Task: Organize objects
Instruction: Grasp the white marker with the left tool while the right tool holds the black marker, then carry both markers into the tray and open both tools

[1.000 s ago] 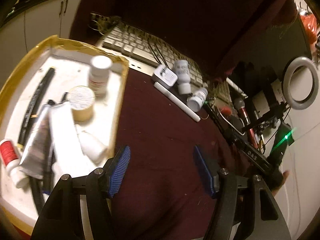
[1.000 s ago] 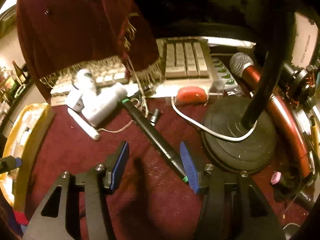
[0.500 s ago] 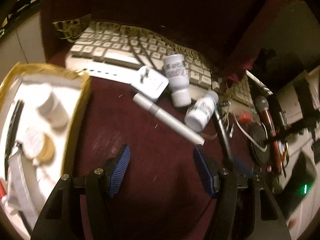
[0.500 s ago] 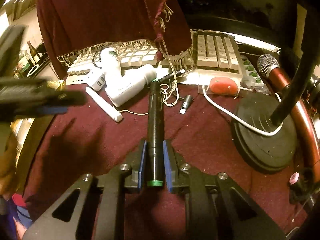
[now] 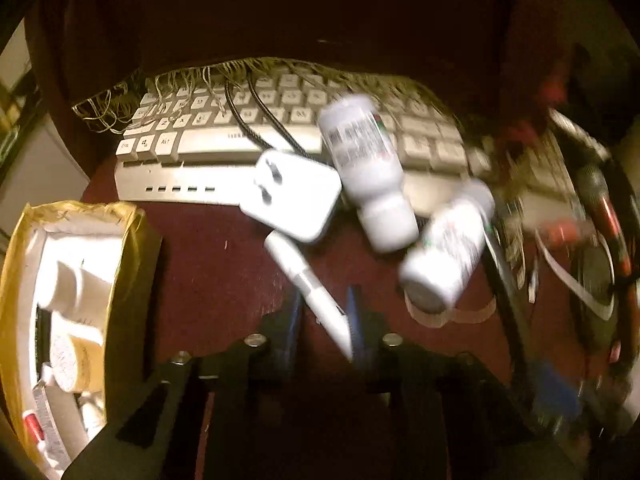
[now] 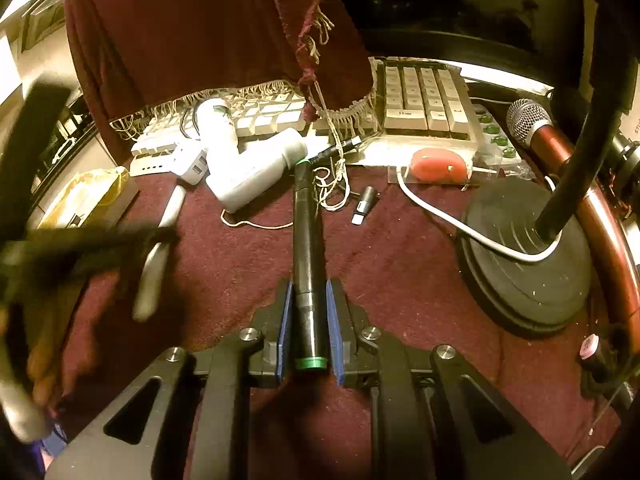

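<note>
My left gripper (image 5: 324, 316) has its blue pads close around the near end of a white pen (image 5: 308, 284) lying on the maroon cloth; the view is blurred. Behind the pen lie a white charger (image 5: 292, 196) and two white bottles (image 5: 368, 164) (image 5: 444, 252) against a keyboard (image 5: 192, 152). My right gripper (image 6: 308, 320) is shut on a black pen with a green end ring (image 6: 306, 240), pointing at the bottles (image 6: 256, 176). The left gripper (image 6: 80, 248) shows as a dark blur at the left of the right wrist view, over the white pen (image 6: 158, 248).
A gold-rimmed tray (image 5: 132, 248) with bottles, tubes and a round tin sits at the left. A black round stand base (image 6: 524, 264), a white cable (image 6: 440, 216), a microphone (image 6: 536, 124), a red object (image 6: 438, 164) and a small adapter (image 6: 364, 210) lie to the right.
My left gripper moved forward onto the white pen and its jaws narrowed around it. My right gripper stays shut on the black pen, which it grasped a moment earlier.
</note>
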Demonstrator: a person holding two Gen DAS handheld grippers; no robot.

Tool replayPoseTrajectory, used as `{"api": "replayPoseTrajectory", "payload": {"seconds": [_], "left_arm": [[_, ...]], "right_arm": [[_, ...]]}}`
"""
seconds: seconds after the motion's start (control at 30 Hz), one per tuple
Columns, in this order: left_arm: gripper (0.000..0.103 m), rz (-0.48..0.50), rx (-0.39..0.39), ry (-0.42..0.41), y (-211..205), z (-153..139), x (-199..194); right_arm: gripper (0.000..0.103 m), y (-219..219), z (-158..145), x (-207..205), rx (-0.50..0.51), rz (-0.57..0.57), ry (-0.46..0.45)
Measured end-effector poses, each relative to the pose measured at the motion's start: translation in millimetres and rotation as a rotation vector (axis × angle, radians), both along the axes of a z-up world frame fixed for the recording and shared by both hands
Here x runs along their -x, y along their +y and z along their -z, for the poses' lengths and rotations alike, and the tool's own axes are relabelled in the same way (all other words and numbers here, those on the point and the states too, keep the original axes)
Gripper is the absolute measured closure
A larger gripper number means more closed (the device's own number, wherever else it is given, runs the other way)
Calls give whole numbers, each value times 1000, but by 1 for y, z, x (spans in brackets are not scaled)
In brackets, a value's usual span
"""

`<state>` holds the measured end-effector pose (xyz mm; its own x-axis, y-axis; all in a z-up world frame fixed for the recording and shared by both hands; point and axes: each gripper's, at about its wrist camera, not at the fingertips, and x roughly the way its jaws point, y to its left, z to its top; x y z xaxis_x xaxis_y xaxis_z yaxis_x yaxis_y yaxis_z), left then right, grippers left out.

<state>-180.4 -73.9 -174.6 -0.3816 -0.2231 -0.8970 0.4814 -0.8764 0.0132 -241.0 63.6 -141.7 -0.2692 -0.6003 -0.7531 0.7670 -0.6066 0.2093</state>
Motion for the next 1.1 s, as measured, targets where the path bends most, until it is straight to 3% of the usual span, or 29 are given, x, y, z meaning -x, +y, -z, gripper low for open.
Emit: {"api": "replayPoseTrajectory", "payload": {"seconds": [0.23, 0.43, 0.5, 0.63, 0.7, 0.77, 0.87, 0.93, 1.03, 1.1], "left_arm": [[92, 104, -77, -12, 16, -3, -94], [92, 76, -83, 30, 12, -4, -112], [92, 83, -51, 47, 14, -4, -111], [92, 121, 104, 55, 30, -2, -106], [93, 132, 127, 52, 32, -3, -115], [93, 147, 101, 61, 34, -3, -122], [93, 150, 22, 76, 34, -3, -128], [93, 161, -88, 98, 30, -4, -130], [93, 166, -263, 153, 23, -3, -135], [93, 155, -307, 169, 20, -3, -139]], "right_arm": [[88, -6, 0, -6, -30, -9, 47], [87, -1, 2, 1, 18, -12, -13], [87, -1, 2, 0, 17, -12, -13], [87, -5, 2, -2, -4, -22, 7], [87, -7, 1, -5, -21, -19, 27], [88, -5, 0, -6, -23, 8, 16], [89, 9, 1, -12, 73, 31, -137], [89, 19, 5, -25, 141, 28, -232], [89, 25, 6, -43, 153, 32, -270], [89, 25, 3, -53, 163, 9, -292]]}}
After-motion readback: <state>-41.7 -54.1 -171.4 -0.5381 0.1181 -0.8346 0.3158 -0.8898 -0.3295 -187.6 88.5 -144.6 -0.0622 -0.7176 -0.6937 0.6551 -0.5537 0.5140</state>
